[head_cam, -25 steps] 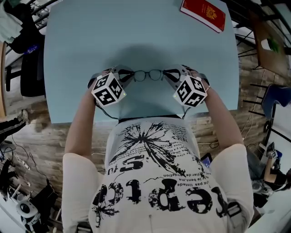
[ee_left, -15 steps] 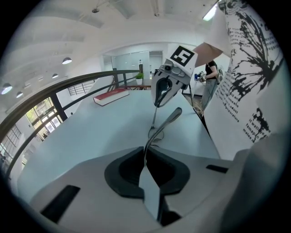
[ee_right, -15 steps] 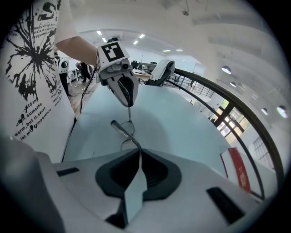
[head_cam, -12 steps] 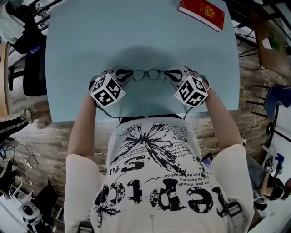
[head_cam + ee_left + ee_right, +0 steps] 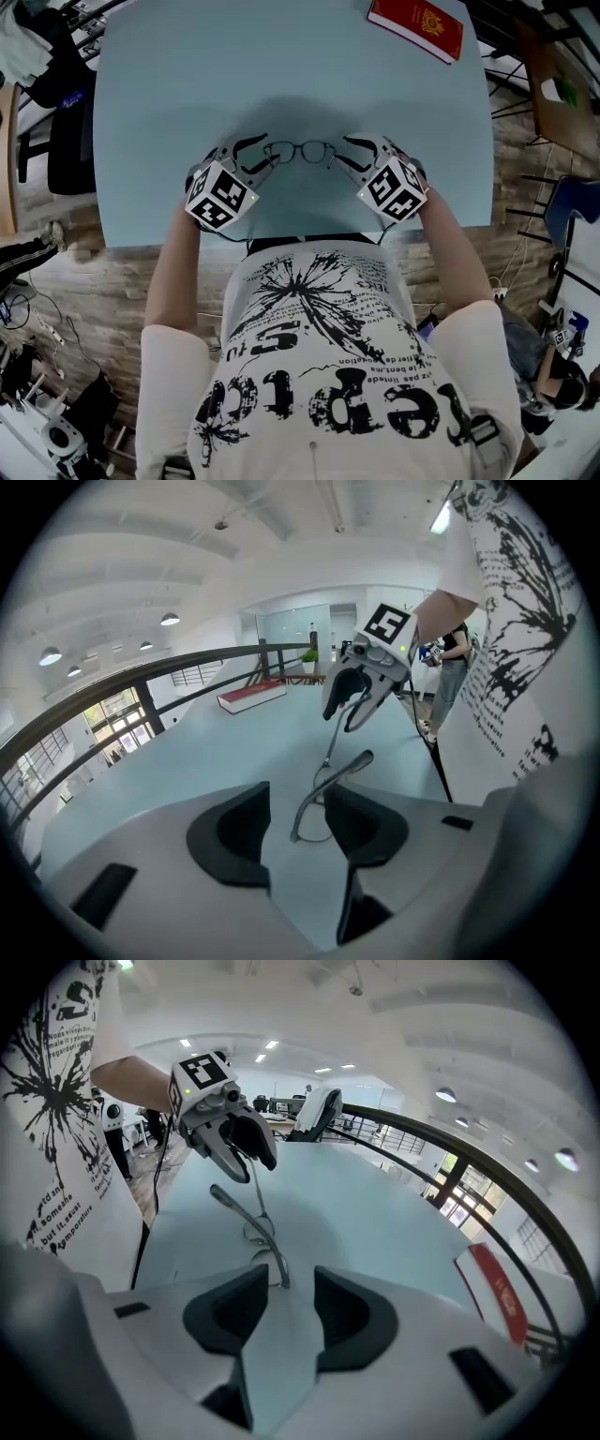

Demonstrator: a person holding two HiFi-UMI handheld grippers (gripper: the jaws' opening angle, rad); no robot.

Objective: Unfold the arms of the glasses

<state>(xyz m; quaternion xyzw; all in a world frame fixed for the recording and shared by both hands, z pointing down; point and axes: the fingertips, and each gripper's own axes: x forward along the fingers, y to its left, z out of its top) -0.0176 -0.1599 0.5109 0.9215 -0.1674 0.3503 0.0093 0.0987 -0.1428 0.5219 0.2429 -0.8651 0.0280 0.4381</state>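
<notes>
Thin dark-framed glasses (image 5: 300,151) lie on the light blue table (image 5: 187,84) in front of the person. My left gripper (image 5: 262,150) stands at their left end and my right gripper (image 5: 337,153) at their right end. Both sets of jaws are opening. In the left gripper view one thin arm of the glasses (image 5: 323,789) runs between the wide-apart pads (image 5: 242,832) without being pressed. In the right gripper view the other end of the glasses (image 5: 265,1239) sits just ahead of the gap, free of the pads (image 5: 342,1309). Each gripper sees the other across the frame.
A red book (image 5: 418,27) lies at the table's far right corner, also seen as the red book (image 5: 497,1290) in the right gripper view. The table's near edge (image 5: 309,234) runs close under the person's white printed shirt. Chairs and cables clutter the floor around.
Both grippers' jaws have gone from shut on the ends of the glasses to spread wide, letting go. The hands have rolled slightly but stayed in place.
</notes>
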